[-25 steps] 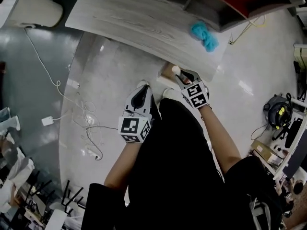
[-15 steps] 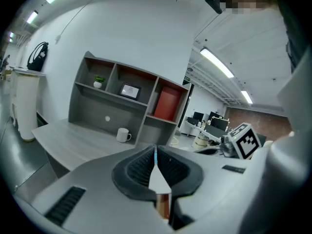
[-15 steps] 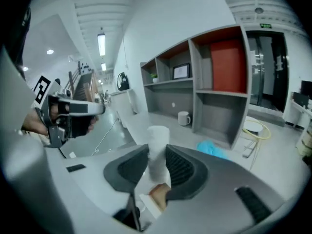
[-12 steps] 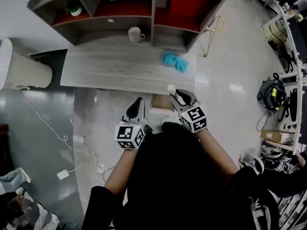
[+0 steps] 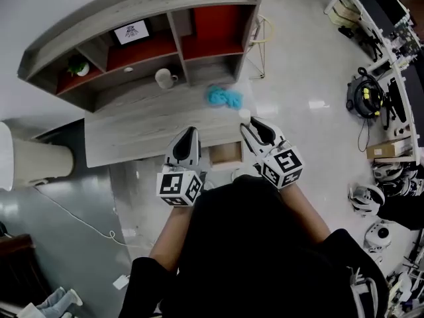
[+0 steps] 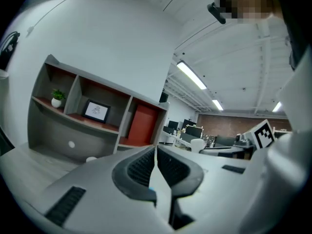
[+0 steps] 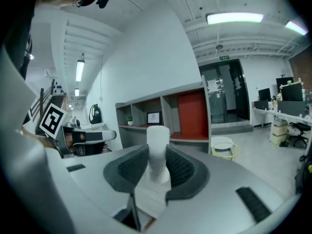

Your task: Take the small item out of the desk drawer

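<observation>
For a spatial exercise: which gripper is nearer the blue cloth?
Right. The right gripper, gripping a white item, hovers just beside the blue cloth; the left gripper is farther, down-left of it.

Left tool (image 5: 188,136) and right tool (image 5: 254,128) held out side by side.
Left jaws pressed together, empty; right jaws clamp a small white item (image 5: 244,114). Left forearm (image 5: 171,234) and right forearm (image 5: 308,212) reach forward.

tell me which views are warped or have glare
Head view: wide-angle bend curves the desk and shelf unit; white glare on the glossy floor. Left gripper view: heavy fisheye, dark corners. Right gripper view: same fisheye, ceiling light blown out, white item sharp.
</observation>
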The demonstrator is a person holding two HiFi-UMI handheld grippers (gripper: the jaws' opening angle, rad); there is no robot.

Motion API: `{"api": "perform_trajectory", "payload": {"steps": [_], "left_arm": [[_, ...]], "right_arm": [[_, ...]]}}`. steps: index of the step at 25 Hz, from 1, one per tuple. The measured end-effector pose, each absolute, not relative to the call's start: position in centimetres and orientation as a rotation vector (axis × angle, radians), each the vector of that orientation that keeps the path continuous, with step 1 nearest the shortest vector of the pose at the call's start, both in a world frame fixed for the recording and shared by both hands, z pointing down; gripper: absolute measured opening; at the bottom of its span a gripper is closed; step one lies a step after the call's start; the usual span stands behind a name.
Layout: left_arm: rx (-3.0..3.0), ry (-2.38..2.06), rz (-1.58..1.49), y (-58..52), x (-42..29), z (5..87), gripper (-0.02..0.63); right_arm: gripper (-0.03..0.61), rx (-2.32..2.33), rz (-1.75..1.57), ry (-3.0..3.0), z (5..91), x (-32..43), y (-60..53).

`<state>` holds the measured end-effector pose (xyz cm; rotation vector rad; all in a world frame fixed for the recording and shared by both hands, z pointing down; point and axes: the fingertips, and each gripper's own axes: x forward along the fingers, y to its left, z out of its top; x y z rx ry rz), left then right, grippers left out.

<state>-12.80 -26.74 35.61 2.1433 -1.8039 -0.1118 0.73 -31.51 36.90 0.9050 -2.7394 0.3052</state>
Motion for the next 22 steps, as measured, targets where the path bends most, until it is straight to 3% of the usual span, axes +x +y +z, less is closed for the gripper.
{"api": "perform_trajectory", "payload": {"steps": [12,22], "left_arm": [[2.292,-1.775,-0.166,-28.1,-14.4,30.3,0.015],[2.306,-1.736,-0.184,-26.5,-14.7,30.7,0.015]], "right_arm": [[0.114,1.296,0.158,-2.740,29.5,4.5,-31.7],[0.112,1.380,0.070,-2.713,27.7,4.0,-30.3]]}}
